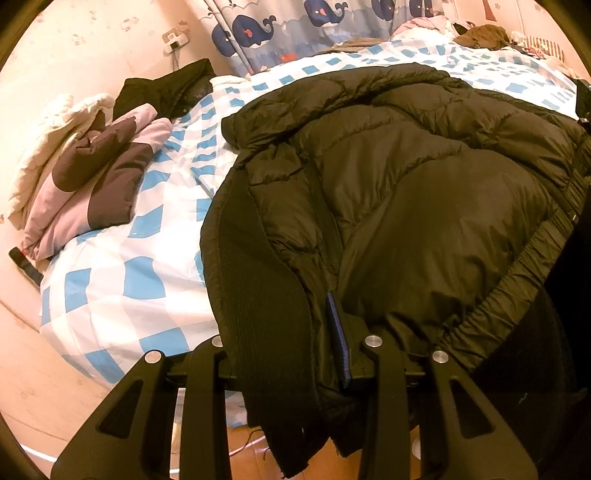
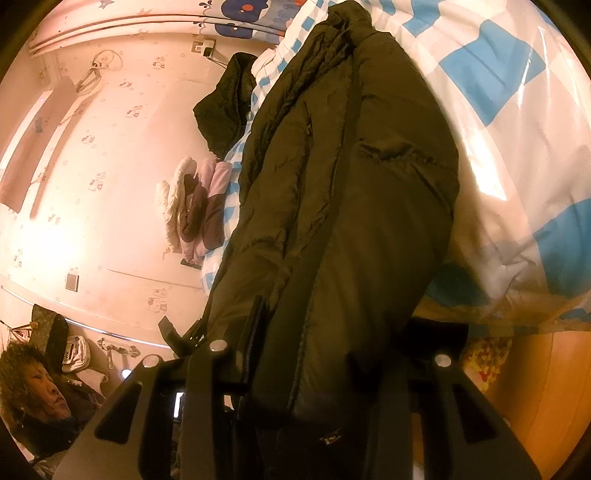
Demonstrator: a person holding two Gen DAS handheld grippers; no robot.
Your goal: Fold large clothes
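A large dark puffer jacket (image 1: pixel 406 184) lies spread on a bed with a blue-and-white checked cover (image 1: pixel 122 280). My left gripper (image 1: pixel 295 350) is shut on the jacket's ribbed hem at the bed's near edge; a blue finger pad (image 1: pixel 338 332) shows against the fabric. In the right wrist view the same jacket (image 2: pixel 332 184) hangs bunched and fills the middle. My right gripper (image 2: pixel 314 332) is shut on a thick fold of it, with one black finger (image 2: pixel 255 332) visible to the left of the fabric. The fingertips are hidden by cloth.
A folded pink-and-purple garment on a cream one (image 1: pixel 92 177) and a black garment (image 1: pixel 166 88) lie on the bed's left side. More clothes (image 1: pixel 480 37) are piled at the far end by a whale curtain (image 1: pixel 314 22). A person's face (image 2: pixel 37 387) shows low left.
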